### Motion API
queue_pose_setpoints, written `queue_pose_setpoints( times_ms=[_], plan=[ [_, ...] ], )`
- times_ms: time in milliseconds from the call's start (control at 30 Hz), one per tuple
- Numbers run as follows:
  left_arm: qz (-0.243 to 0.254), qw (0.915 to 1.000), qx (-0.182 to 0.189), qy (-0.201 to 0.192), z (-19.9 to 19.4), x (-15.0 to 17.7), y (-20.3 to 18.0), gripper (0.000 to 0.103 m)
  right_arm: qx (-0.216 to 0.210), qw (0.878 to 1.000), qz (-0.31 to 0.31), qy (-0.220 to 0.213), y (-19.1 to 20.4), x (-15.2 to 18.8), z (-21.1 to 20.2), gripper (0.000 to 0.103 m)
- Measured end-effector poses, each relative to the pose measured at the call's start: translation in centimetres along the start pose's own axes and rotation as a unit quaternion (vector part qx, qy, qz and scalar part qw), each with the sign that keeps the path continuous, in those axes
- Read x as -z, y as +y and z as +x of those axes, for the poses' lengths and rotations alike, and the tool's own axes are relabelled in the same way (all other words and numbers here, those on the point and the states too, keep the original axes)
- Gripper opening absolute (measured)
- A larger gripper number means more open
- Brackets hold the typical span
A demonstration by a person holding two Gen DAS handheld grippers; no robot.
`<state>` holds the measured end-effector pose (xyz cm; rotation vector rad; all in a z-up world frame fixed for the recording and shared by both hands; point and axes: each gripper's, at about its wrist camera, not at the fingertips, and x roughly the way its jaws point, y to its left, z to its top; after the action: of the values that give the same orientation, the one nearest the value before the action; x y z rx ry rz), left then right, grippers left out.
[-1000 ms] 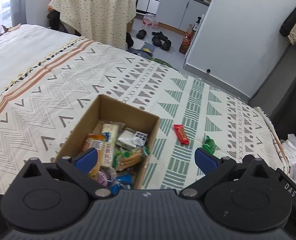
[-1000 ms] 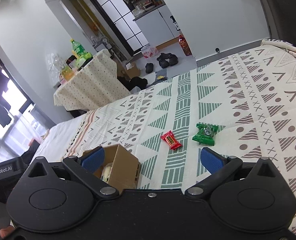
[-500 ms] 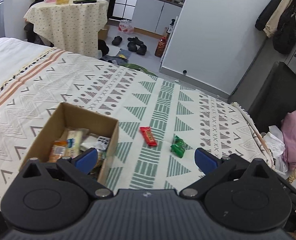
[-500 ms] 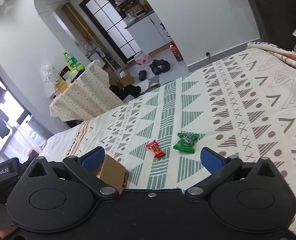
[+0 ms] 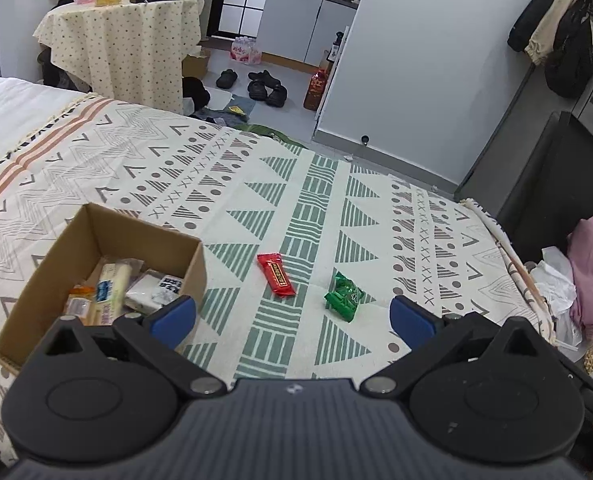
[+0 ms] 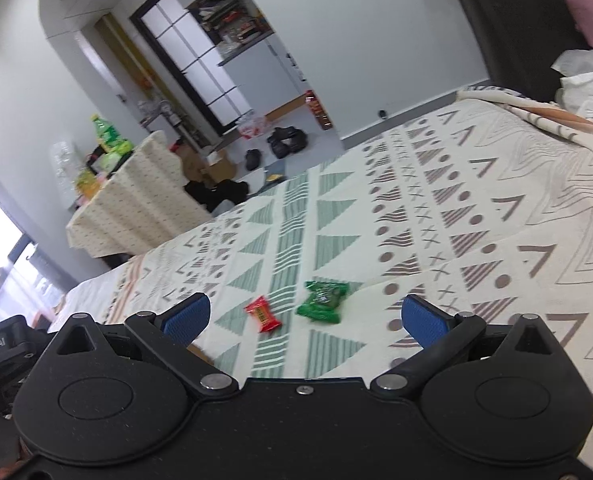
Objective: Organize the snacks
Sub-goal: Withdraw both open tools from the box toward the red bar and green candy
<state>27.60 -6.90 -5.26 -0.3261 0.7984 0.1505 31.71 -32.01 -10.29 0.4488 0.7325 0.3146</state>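
Observation:
An open cardboard box (image 5: 192,258) with several snack packets inside sits on the patterned bedspread (image 5: 232,176) at lower left in the left wrist view. A red snack bar (image 5: 275,275) and a green snack packet (image 5: 343,296) lie on the bedspread to the box's right. My left gripper (image 5: 292,316) is open and empty, held above the bed just short of them. In the right wrist view the red bar (image 6: 263,314) and the green packet (image 6: 323,301) lie just ahead of my right gripper (image 6: 304,318), which is open and empty.
The bed's right edge meets a black chair (image 5: 552,184) with pink and white cloth (image 5: 588,272). Beyond the bed's far edge stand a cloth-covered table (image 5: 124,32), shoes (image 5: 262,84) on the floor and a white wall (image 5: 424,60).
Both grippers have moved to the right along the bed. The box has slid toward the left in the left view and out of the right view; the two loose snacks now lie between the fingers.

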Motion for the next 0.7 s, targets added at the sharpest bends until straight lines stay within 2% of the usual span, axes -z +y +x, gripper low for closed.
queue_pose_setpoints(
  times_ms=[133,233,467,667,700],
  plan=[
    [-0.007,1.0,0.006,0.004,1.7,-0.2,-0.5,0.102,-0.006,1.0,-0.003,0.006,-0.3,0.0,1.2,0.103],
    [-0.006,0.9999,-0.005,0.01,3.2,-0.4,-0.8,0.102,-0.009,1.0,0.005,0.009,-0.6,0.0,2.4,0.103],
    [-0.035,0.9992,-0.004,0.018,6.7,-1.5,-0.4,0.1,-0.005,0.999,0.031,0.021,-1.4,-0.1,5.6,0.102],
    [-0.044,0.9984,0.007,0.035,10.3,-2.4,-0.8,0.092,-0.009,0.998,0.055,0.042,-2.2,-0.3,7.7,0.094],
    [-0.048,0.998,0.007,0.04,11.0,-2.5,-0.8,0.089,-0.008,0.997,0.058,0.043,-2.3,-0.2,8.0,0.089]
  ],
)
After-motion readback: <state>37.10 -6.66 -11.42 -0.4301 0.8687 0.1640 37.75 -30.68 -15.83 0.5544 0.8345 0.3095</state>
